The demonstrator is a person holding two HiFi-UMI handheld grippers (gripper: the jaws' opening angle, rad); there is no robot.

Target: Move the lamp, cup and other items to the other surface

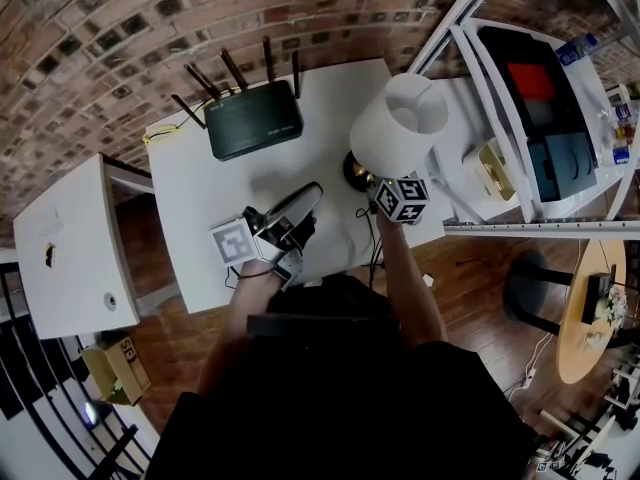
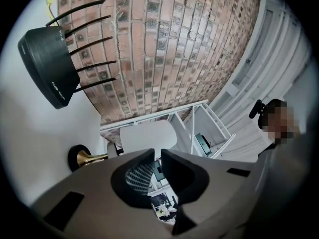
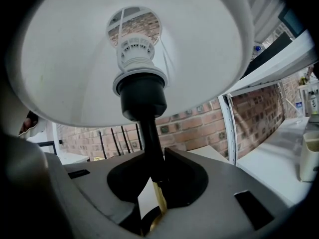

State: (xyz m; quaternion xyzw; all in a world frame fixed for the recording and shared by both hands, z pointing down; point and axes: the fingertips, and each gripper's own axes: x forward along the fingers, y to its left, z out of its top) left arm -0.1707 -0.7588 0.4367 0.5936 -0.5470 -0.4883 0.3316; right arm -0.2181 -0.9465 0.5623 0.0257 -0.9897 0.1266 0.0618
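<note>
A white-shaded lamp [image 1: 400,128] stands on a white table [image 1: 330,98] beside a black router [image 1: 252,120]. The right claw [image 3: 157,168] is clamped on the lamp's thin stem. The left claw [image 2: 157,158] is closed and empty, just left of the lamp.

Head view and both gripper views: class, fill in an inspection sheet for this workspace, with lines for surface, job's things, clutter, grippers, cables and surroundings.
Surface: white table, carrying a lamp and a router.
Job's things: lamp upright near the table's right edge, white shade; no cup seen.
Clutter: black router with antennas, at the back of the table.
Grippers: right gripper closed on the lamp's stem below the shade; left gripper empty, jaws nearly together, above the table's front.
Cables: black lead hangs over the front edge below the lamp; yellow cable beside the router.
Surroundings: brick wall; white side table at left; white shelving at right; wooden floor.
</note>
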